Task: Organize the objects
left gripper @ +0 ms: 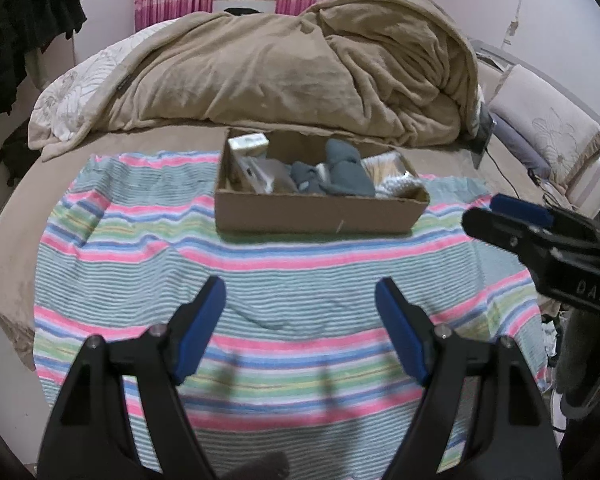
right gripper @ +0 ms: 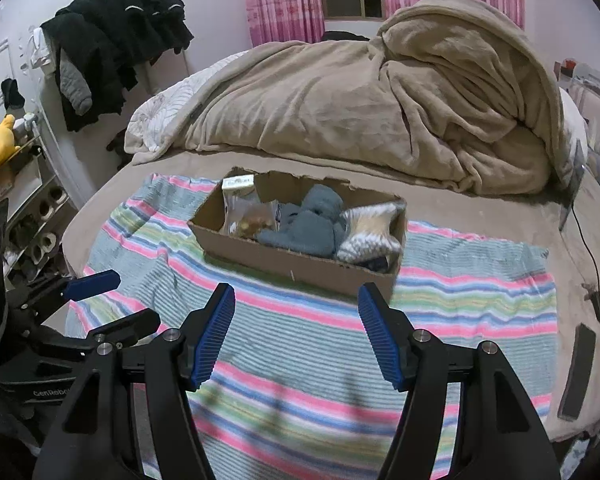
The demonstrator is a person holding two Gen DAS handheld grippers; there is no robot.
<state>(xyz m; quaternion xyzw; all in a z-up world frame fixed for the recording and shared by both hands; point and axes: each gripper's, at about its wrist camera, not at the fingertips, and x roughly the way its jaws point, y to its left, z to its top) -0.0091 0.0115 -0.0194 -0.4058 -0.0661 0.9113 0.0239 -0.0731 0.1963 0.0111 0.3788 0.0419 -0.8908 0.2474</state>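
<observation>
At 12 o'clock, my released left tongs (left gripper: 300, 320) and right tongs (right gripper: 296, 332) risk snagging the striped towel (left gripper: 148, 240) beneath the full cardboard box (left gripper: 320, 212).

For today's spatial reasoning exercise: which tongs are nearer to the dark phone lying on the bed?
Right. The right tongs hover open over the striped towel, with the phone just off to their right. The left tongs are further left, beyond them.

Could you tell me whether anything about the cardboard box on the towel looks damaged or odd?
Yes: the cardboard box has a ragged, torn back rim, uneven along its top edge. Its contents, including a grey cloth, sit inside; nothing spilled.
</observation>
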